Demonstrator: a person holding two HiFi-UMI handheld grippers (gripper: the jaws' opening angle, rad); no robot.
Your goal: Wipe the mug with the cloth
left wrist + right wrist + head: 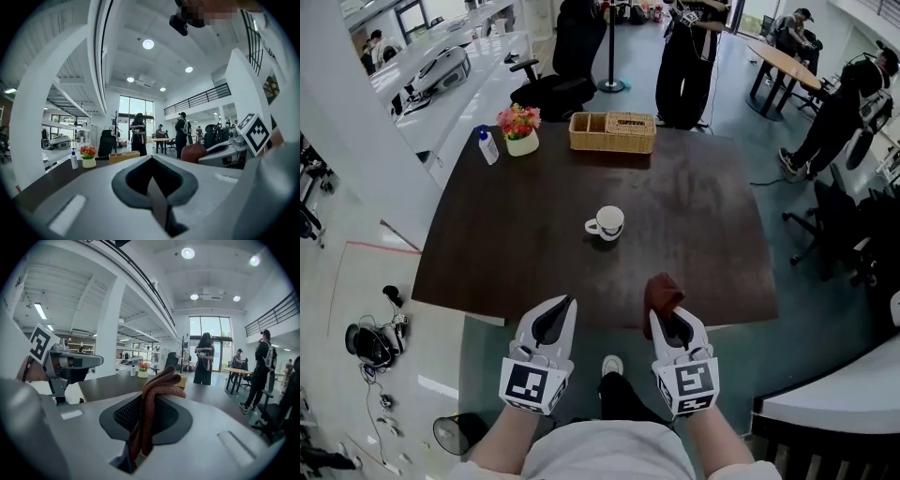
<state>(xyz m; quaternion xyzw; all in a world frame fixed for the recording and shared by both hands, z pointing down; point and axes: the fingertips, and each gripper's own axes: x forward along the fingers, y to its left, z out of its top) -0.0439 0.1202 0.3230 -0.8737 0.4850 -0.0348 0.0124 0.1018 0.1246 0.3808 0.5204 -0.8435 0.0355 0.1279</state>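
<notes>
A white mug (pixel 606 223) with a dark rim stands upright near the middle of the dark brown table (pixel 506 244), handle to the left. My right gripper (pixel 671 321) is shut on a folded reddish-brown cloth (pixel 661 292), which sticks up from the jaws (pixel 157 394) at the table's near edge. My left gripper (pixel 555 314) is shut and holds nothing; its jaws meet in the left gripper view (pixel 152 180). Both grippers hover at the near edge, well short of the mug. The cloth (pixel 193 152) also shows at the right of the left gripper view.
At the far side of the table stand a wicker basket (pixel 612 132), a small pot of flowers (pixel 520 129) and a white pump bottle (pixel 487 145). Office chairs and several people are beyond the table. Cables and gear lie on the floor at the left (pixel 370 342).
</notes>
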